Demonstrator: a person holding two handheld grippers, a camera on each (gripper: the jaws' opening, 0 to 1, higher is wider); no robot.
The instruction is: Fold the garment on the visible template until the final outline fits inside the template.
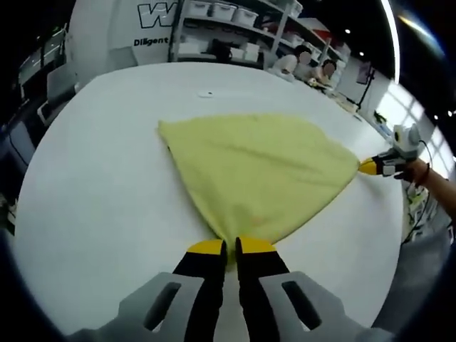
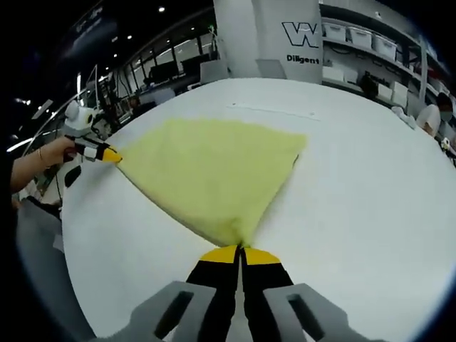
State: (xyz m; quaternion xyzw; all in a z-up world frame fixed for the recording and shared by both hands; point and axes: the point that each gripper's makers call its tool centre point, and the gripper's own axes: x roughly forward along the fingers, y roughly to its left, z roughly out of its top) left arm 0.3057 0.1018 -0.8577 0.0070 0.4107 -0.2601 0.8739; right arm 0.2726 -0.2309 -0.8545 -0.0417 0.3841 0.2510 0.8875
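A pale yellow garment (image 1: 256, 167) lies spread on the white table (image 1: 100, 185), pulled into a fan between two corners. My left gripper (image 1: 231, 248) is shut on the near corner of the garment in the left gripper view. My right gripper (image 1: 370, 167) appears at the right edge of that view, gripping the opposite corner. In the right gripper view the yellow garment (image 2: 210, 174) runs from my right gripper (image 2: 239, 251), shut on its near corner, to my left gripper (image 2: 110, 154) at the far left, held by a hand. A faint line (image 2: 274, 110) marks the table beyond the cloth.
Shelves with white bins (image 1: 228, 14) and a white panel with lettering (image 2: 303, 43) stand behind the table. Seated people (image 1: 313, 65) are at the back right. A small mark (image 1: 206, 94) lies on the table past the garment. The table edge curves close on the right (image 1: 399, 235).
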